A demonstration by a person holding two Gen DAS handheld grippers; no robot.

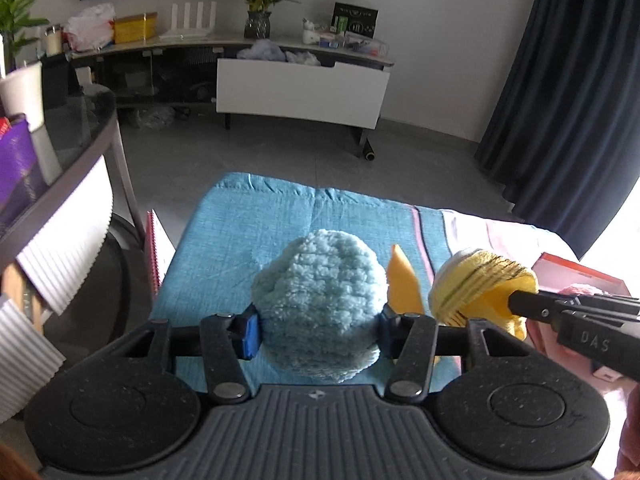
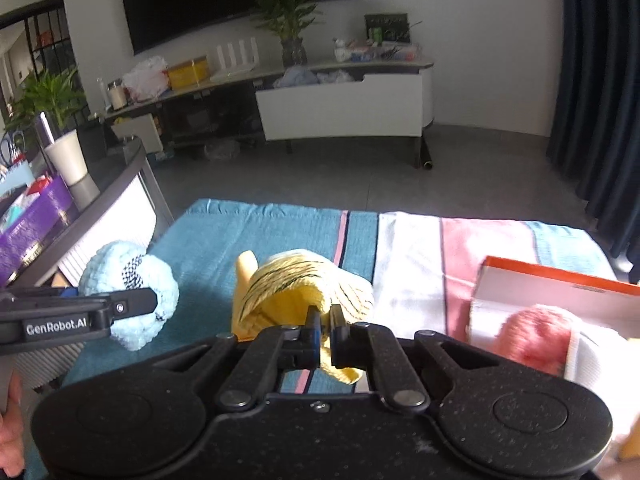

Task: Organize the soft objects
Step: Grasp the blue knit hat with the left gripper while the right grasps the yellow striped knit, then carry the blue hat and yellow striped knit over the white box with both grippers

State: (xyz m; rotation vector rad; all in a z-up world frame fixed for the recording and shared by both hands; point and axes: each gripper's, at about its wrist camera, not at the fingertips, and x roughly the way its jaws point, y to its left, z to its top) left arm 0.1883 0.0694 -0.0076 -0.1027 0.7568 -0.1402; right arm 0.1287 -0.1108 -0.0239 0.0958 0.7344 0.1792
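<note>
**Both soft toys gripped over the bench**

Blue fluffy toy (image 1: 320, 304) clamped between left gripper (image 1: 318, 334) fingers (image 1: 250, 336), above teal cloth (image 1: 224, 240). Yellow striped toy (image 2: 296, 292) pinched in right gripper (image 2: 325, 320), fingers nearly together on its fabric. Beyond, at right: pink fuzzy toy (image 2: 534, 334) inside orange-rimmed box (image 2: 560, 276) on the bench.

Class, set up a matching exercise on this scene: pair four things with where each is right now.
Things:
1. light blue plush
2. yellow knitted item
3. pink fluffy item
4. potted plant

Places:
A. on the TV stand
B. in the orange-edged box
C. between the left gripper's pads
D. pinched by the right gripper

Pairs: 1-C, 2-D, 3-B, 4-A
</note>
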